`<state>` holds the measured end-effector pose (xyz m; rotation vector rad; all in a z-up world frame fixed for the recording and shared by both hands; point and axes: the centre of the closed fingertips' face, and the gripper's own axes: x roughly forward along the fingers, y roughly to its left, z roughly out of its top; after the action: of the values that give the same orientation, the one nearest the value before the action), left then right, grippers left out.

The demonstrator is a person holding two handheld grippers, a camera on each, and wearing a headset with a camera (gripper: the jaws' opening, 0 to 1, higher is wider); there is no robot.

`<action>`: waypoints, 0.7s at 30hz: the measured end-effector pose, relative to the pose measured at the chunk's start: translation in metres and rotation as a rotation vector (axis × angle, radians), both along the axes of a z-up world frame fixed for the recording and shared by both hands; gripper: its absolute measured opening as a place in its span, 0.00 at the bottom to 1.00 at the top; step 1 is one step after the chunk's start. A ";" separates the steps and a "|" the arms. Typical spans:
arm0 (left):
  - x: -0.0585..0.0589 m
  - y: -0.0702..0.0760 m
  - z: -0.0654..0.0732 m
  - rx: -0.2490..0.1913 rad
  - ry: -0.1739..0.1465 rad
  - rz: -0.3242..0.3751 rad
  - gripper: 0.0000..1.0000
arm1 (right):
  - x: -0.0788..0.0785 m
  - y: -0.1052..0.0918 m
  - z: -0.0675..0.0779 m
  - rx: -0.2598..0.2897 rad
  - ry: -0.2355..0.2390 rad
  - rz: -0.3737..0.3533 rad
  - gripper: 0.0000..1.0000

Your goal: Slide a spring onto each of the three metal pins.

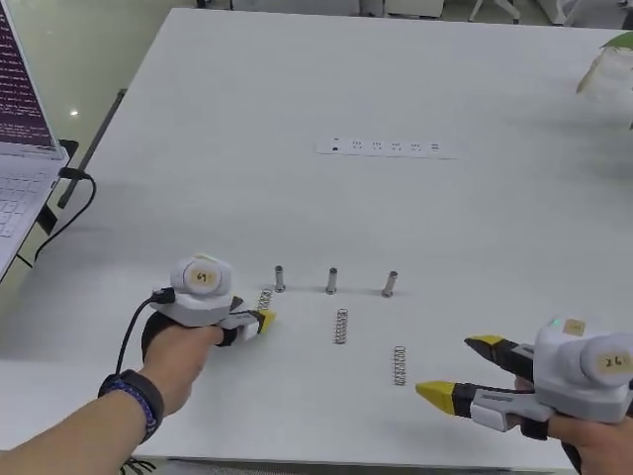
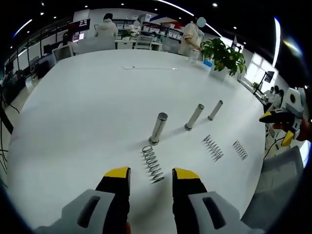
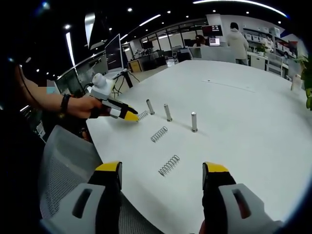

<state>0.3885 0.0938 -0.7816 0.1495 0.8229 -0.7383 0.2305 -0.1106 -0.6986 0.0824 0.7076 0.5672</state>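
metal spring [image 2: 152, 164] lies flat just ahead of the parted left claw [image 2: 151, 173].

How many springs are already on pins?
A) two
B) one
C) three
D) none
D: the left spring, middle spring and right spring all lie flat on the table, and the pins stand bare.

What we cannot fully see

In the head view, the left gripper [image 1: 263, 319] hides the near end of one spring [image 1: 265, 296]. The left edge cuts off the laptop [image 1: 18, 148], and the right edge cuts off the plant [image 1: 605, 67].
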 end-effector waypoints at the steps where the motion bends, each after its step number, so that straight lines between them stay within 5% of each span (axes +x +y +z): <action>1: 0.000 -0.001 -0.001 0.003 -0.001 -0.001 0.24 | 0.000 0.000 0.000 0.000 0.000 -0.001 0.66; 10: 0.002 0.004 -0.005 0.042 -0.015 0.023 0.03 | -0.001 -0.001 -0.002 -0.006 0.004 0.002 0.64; 21: -0.006 0.013 -0.003 0.045 0.000 -0.001 0.02 | -0.002 0.002 -0.003 0.002 0.012 0.014 0.63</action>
<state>0.3823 0.1070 -0.7844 0.1906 0.8398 -0.7206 0.2283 -0.1086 -0.7018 0.0829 0.7197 0.5812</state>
